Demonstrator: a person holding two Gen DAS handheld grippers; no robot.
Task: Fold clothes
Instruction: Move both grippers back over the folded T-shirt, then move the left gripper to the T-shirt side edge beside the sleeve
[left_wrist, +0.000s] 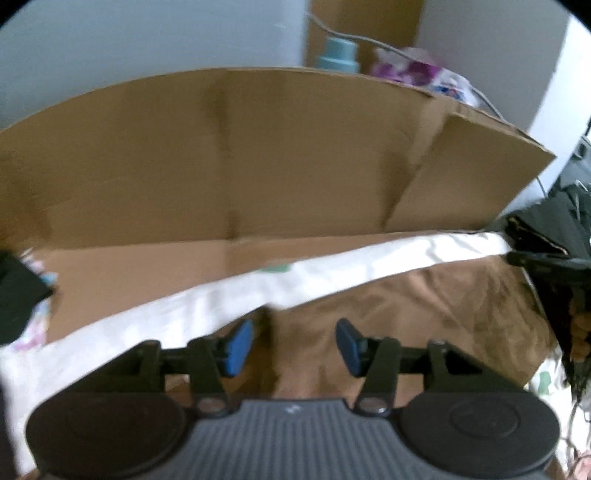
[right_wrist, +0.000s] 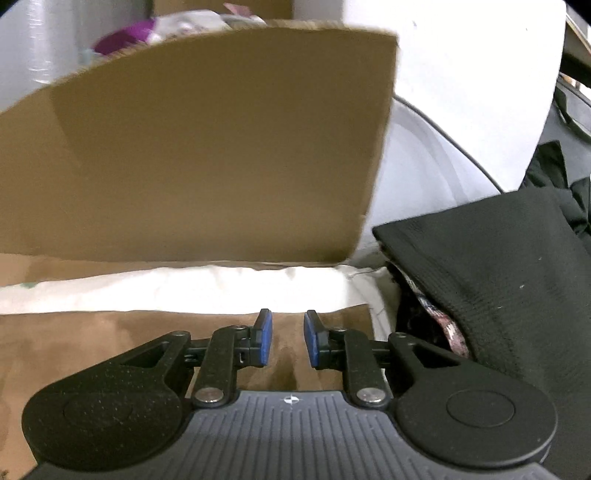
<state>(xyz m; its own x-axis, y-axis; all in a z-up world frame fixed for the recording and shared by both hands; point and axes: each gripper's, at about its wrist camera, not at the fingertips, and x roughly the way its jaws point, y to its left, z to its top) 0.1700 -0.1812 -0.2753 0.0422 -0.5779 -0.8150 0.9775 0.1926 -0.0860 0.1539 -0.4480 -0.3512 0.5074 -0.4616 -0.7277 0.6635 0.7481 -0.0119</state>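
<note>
Two grippers show, one per wrist view, each with two blue pads on black linkages over a ribbed grey body. The left gripper (left_wrist: 293, 345) stands open, its pads well apart with nothing between them; only brown cloth lies below the gap. The right gripper (right_wrist: 288, 339) has a narrower gap, also empty, the pads not pressing on anything.

One brown cloth (left_wrist: 424, 306) lies near both grippers: soft, matte, gently creased, with a straight far edge and a square corner at its right end in the right view. It rests on one white sheet (left_wrist: 332, 269), wrinkled and faintly printed with pale green marks, which shows as a band along the cloth's far side.

Beyond the sheet stands one cardboard panel (left_wrist: 240, 158), flat, tan, with vertical fold creases and a raw corrugated top edge; a cardboard flap lies level at its foot.

To the right lies one black knit garment (right_wrist: 498, 266), folded, finely ribbed, resting on other dark fabric. In the left view a dark shape at the right edge is too blurred to tell.

Behind the panel show one pale blue bottle (left_wrist: 338, 55), one purple-and-white printed bundle (left_wrist: 417, 72) and one grey cable (left_wrist: 369, 40).
</note>
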